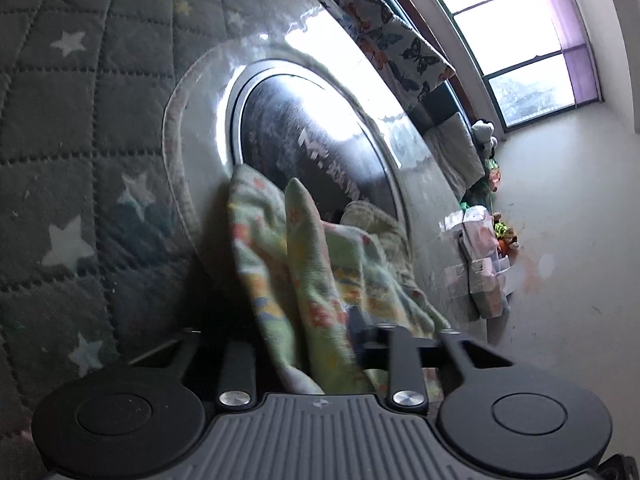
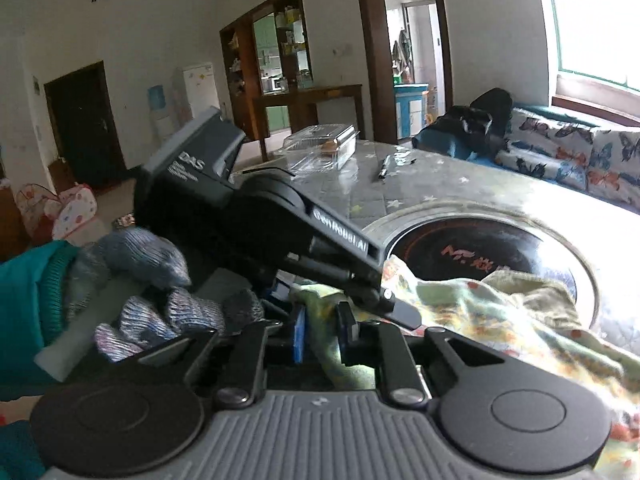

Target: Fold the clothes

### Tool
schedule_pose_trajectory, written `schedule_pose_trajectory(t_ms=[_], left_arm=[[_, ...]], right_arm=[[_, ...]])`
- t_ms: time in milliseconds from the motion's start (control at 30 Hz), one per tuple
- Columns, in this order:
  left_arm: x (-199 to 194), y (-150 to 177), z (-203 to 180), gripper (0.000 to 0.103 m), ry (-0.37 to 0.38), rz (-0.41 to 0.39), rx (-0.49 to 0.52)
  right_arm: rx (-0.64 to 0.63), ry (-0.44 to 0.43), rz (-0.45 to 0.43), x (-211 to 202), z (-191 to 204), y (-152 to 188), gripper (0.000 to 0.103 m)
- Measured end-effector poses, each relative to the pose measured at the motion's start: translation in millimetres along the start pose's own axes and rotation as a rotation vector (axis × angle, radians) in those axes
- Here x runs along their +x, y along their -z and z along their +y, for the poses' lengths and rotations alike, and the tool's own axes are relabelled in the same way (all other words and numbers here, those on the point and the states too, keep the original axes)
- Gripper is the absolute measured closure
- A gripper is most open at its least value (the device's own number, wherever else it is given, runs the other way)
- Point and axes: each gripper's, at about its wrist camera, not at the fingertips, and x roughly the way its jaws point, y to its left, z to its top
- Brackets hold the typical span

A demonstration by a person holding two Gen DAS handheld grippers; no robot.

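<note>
one floral cloth (image 2: 480,304) lay on the table (image 2: 440,184) over one round cooktop (image 2: 480,244) marked "mr.". the right gripper (image 2: 320,336) was clamped on the cloth. the left gripper (image 1: 316,340), lettered "genrobot.ai" and "das", also pinched it. one pen (image 2: 383,168) and one clear box (image 2: 320,148) lay well apart.

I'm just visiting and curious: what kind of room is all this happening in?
Most likely a home living and dining room: a butterfly-print sofa under a window, a table, and a wooden cabinet.
</note>
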Motion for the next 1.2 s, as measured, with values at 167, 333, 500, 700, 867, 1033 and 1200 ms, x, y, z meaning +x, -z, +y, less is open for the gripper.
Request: schedule_pose_trajectory(t_ms=[167,333,500,700,867,1033,1200], left_arm=[[-1,0,3,0.088,-0.003,0.001,0.005],[-1,2,-1,0.088,-0.021,-0.006,0.043],[1,3,-6,0.087,-0.038,-0.009,0.081],[3,3,-11,0.086,-0.06,-0.018,0.132],[5,3,-17,0.086,-0.084,-0.027,0.18],[5,5,-24,0.087,-0.103,-0.042,0.241],[2,5,-42,0.091,-0.101,-0.064,0.324]], right_arm=[[0.04,0.047,-0.02,-18,-21,2,0.082],[0.126,0.219,-0.014,-36,-60,18,0.072],[0.234,0.413,0.004,-51,-117,38,0.066],[0.376,0.561,0.016,-65,-177,67,0.055],[0.439,0.534,-0.005,-70,-188,79,0.054],[0.422,0.512,-0.007,-62,-182,75,0.083],[0.423,0.527,-0.046,-78,-167,68,0.094]])
